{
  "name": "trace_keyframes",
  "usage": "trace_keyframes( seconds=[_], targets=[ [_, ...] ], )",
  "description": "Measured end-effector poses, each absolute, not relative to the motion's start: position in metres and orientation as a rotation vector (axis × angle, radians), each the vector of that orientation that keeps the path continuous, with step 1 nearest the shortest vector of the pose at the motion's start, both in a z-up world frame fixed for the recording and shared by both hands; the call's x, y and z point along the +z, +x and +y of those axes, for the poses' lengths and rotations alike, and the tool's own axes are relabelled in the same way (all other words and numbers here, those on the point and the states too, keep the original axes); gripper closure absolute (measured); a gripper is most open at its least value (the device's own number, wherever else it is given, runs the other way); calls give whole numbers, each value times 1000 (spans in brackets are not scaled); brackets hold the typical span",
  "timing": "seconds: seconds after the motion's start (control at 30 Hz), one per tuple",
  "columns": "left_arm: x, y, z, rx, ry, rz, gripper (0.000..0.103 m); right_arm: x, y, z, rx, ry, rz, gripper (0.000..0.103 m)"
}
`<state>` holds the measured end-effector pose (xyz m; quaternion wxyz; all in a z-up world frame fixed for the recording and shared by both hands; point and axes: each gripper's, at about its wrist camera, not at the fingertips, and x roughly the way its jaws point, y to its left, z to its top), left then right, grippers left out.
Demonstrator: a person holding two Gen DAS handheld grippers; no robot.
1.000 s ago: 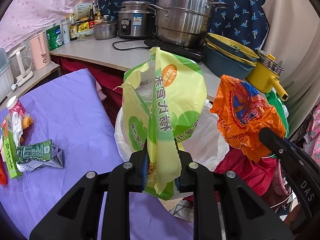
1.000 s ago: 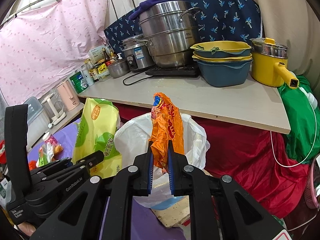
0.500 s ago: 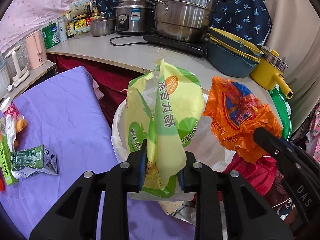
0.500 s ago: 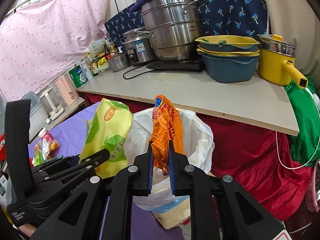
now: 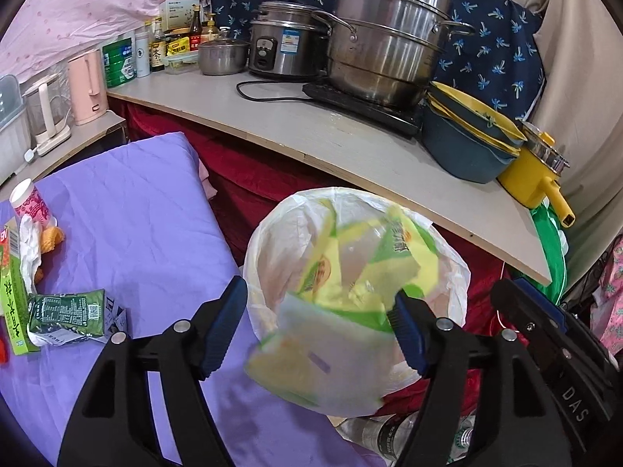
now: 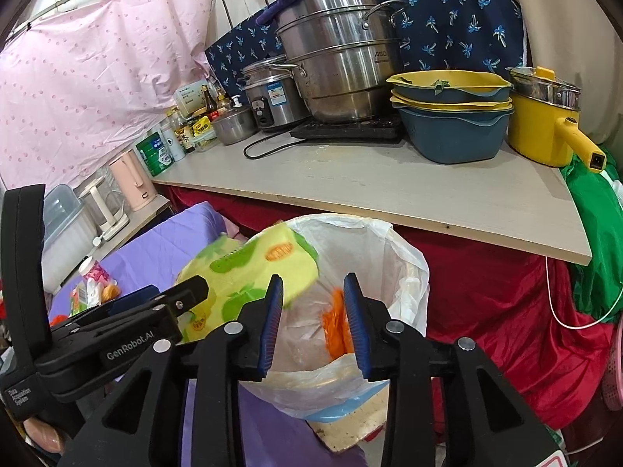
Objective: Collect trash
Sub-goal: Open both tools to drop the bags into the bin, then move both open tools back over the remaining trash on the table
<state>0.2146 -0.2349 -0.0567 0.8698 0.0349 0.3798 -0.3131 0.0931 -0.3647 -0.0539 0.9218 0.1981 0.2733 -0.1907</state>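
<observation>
Purple cloth (image 5: 128, 210) covers the surface beside a counter (image 5: 350, 144) crowded with pots; just off the cloth's edge a bin lined with a white bag (image 5: 272, 241) is seen. Both grippers are spread wide and nothing is pinched in either: the left gripper (image 5: 321, 329) is held over the bag's mouth, with a blurred yellow-green wrapper (image 5: 350, 292) caught loose between its fingers and the bag (apparently falling); the right gripper (image 6: 313, 321) is held at the bag's rim, and an orange wrapper (image 6: 335, 329) is seen inside the bag beyond it. Two pieces are thus judged as good as binned. More trash is left on the cloth, well apart from the bag: a green carton (image 5: 72, 317), a green box (image 5: 13, 307), a paper cup (image 5: 29, 202) and crumpled tissue (image 5: 29, 249); the task is judged roughly part-way done.
</observation>
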Motion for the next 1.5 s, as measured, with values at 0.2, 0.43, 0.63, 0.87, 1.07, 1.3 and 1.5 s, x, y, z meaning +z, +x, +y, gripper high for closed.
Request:
trace_keyframes(
  seconds=[0.2,0.43,0.63,0.87,1.07,1.3,1.5],
  targets=[
    [-43,213,-222,-645,34,766,33,-45,89,-358,-385,403,544,69],
    [-30,213,-205,-623,10,744,33,-33,85,-345,-369,386,526,66],
    [-30,211,-183,-590,0,746,33,-31,86,-330,-352,379,533,66],
    [-29,212,-144,-518,-18,740,33,-28,95,-299,-293,354,543,63],
    [-29,214,-99,-426,-36,733,33,-28,106,-267,-236,337,554,61],
    [-34,219,-36,-291,-47,740,33,-33,120,-225,-169,322,582,60],
    [-47,225,21,-173,-47,756,33,-38,133,-189,-116,304,608,60]
  ],
)
